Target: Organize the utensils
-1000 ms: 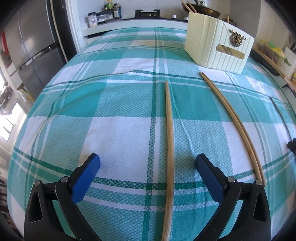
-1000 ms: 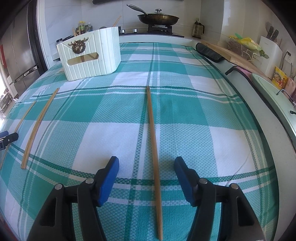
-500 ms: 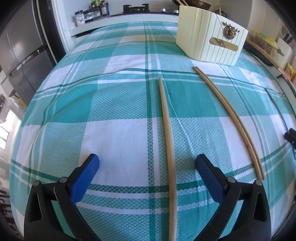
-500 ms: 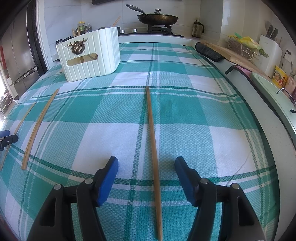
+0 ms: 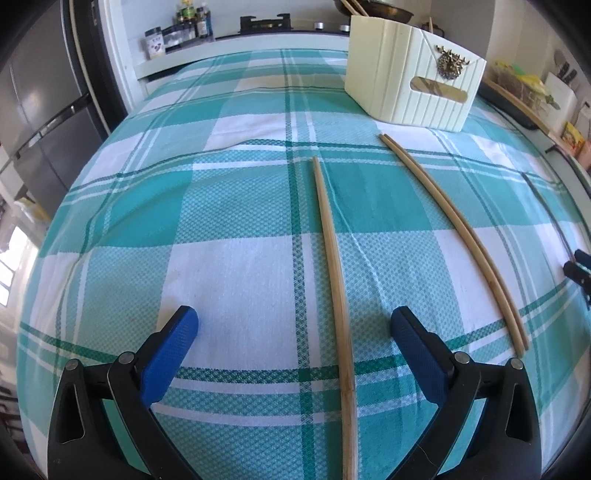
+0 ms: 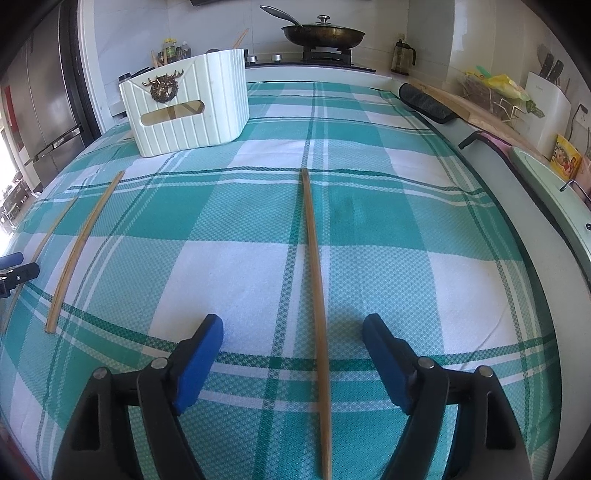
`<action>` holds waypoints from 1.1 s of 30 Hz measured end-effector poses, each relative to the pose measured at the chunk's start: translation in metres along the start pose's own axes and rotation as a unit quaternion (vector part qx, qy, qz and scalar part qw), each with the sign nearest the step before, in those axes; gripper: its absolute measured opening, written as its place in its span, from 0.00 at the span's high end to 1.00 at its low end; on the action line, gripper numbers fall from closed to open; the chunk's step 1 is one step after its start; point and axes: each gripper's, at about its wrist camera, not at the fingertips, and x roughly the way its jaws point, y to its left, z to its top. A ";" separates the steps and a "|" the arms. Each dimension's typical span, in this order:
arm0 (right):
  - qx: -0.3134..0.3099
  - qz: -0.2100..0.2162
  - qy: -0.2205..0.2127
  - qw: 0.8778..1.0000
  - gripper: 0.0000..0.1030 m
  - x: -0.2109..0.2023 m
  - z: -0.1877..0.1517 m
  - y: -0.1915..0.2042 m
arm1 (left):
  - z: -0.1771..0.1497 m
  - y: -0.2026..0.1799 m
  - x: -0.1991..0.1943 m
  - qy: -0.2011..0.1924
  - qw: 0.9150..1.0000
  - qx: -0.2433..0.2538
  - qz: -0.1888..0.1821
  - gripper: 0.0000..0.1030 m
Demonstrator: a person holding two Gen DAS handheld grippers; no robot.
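Observation:
On the green-and-white checked cloth (image 5: 229,280) a single wooden chopstick (image 5: 332,277) runs lengthwise between the jaws of my left gripper (image 5: 293,317), which is open, and the pads do not touch it. A pair of chopsticks (image 5: 461,236) lies to its right, pointing toward a cream holder box (image 5: 410,88) at the far side. Another chopstick (image 6: 314,277) lies between the blue pads of my right gripper (image 6: 293,325). Its jaws are opening and stand clear of the stick. The same box (image 6: 188,103) and chopstick pair (image 6: 83,243) show far left in the right wrist view.
A lidded pan (image 6: 323,33) sits on the stove behind the table. Spice jars (image 5: 177,29) and a steel fridge (image 5: 44,110) stand at the back left. A dark mat (image 6: 428,103) and a knife block (image 6: 546,107) line the counter along the table's right edge.
My right gripper's jaws have spread wider around the chopstick. The left gripper has turned slightly, so the box sits more to the left in its view.

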 end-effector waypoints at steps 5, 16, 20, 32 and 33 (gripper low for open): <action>-0.004 0.001 0.001 1.000 0.19 0.001 0.000 0.000 | 0.011 0.009 0.000 -0.001 0.999 -0.032 -0.011 0.01; -0.004 0.001 0.001 1.000 0.19 0.001 0.000 0.001 | 0.018 0.009 0.009 -0.042 0.997 -0.045 -0.053 0.01; -0.005 0.001 0.001 1.000 0.18 0.001 0.000 0.001 | 0.016 -0.013 0.013 -0.029 1.000 0.008 0.009 0.00; -0.043 0.030 0.057 0.997 0.15 0.009 0.017 -0.007 | 0.040 -0.005 0.025 0.024 0.998 0.055 -0.034 0.00; -0.046 0.030 0.065 0.996 0.15 0.012 0.021 -0.009 | 0.044 -0.005 0.028 0.027 0.997 0.058 -0.036 0.00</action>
